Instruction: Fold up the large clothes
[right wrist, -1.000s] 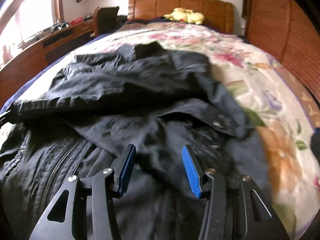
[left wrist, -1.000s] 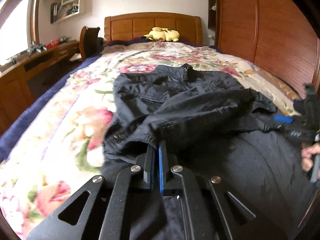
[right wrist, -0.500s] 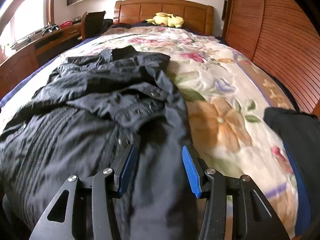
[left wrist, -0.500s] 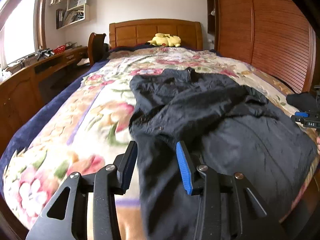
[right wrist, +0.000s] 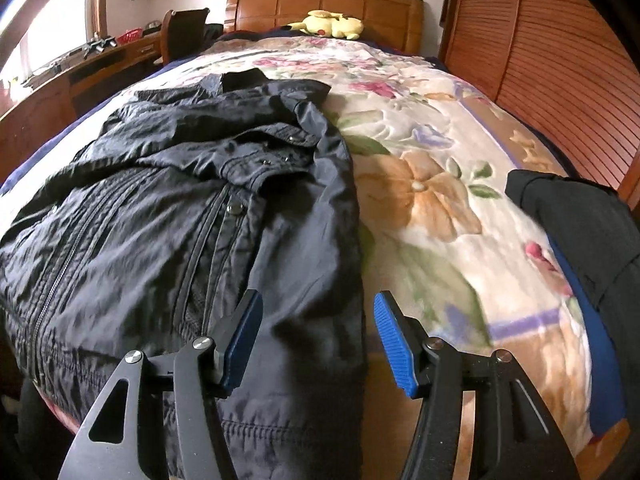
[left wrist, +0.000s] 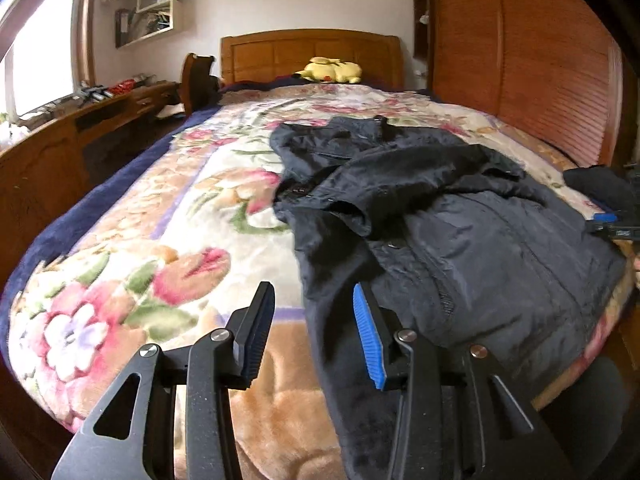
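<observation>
A large black jacket (left wrist: 452, 220) lies on the floral bedspread (left wrist: 160, 240) with both sleeves folded in across its front; it also shows in the right wrist view (right wrist: 192, 216). My left gripper (left wrist: 314, 334) is open and empty, above the jacket's lower left edge near the foot of the bed. My right gripper (right wrist: 320, 338) is open and empty, above the jacket's lower right edge. The right gripper's tip also shows at the far right of the left wrist view (left wrist: 616, 224).
A folded dark garment (right wrist: 580, 224) lies on the bed's right side. A yellow plush toy (left wrist: 332, 70) rests at the wooden headboard (left wrist: 308, 52). A wooden desk (left wrist: 60, 136) runs along the left, a slatted wooden wardrobe (left wrist: 540, 72) along the right.
My left gripper let go of the sleeve, opened and drew back toward the foot of the bed. My right gripper also drew back, staying open. The sleeves now lie folded on the jacket.
</observation>
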